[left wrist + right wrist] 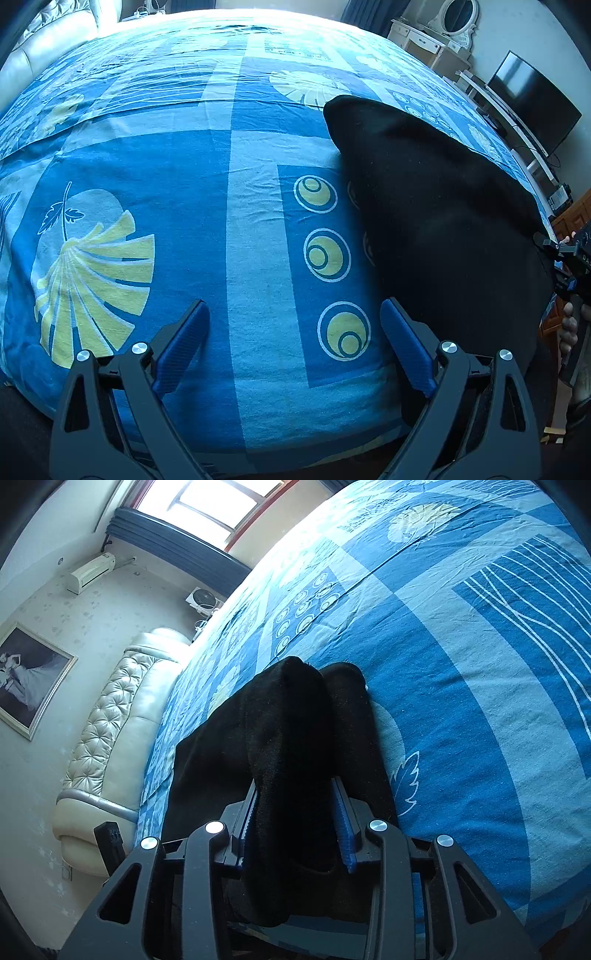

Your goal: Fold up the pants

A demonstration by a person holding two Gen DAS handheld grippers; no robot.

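Gripping a raised fold of the black pants (291, 746) at lower centre of its view, the right hand-held gripper (295, 823) is clenched on the cloth. The left hand-held gripper (293, 347) hangs spread wide over the bed (184, 184), with the pants lying at frame right.

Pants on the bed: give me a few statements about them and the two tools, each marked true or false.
1. The right tool is shut on a fold of the black pants. True.
2. The left tool grips the pants too. False: it is open and holds nothing.
3. The pants lie on a blue patterned bed cover. True.
4. In the left wrist view the pants lie to the left of that tool. False: they lie to its right.
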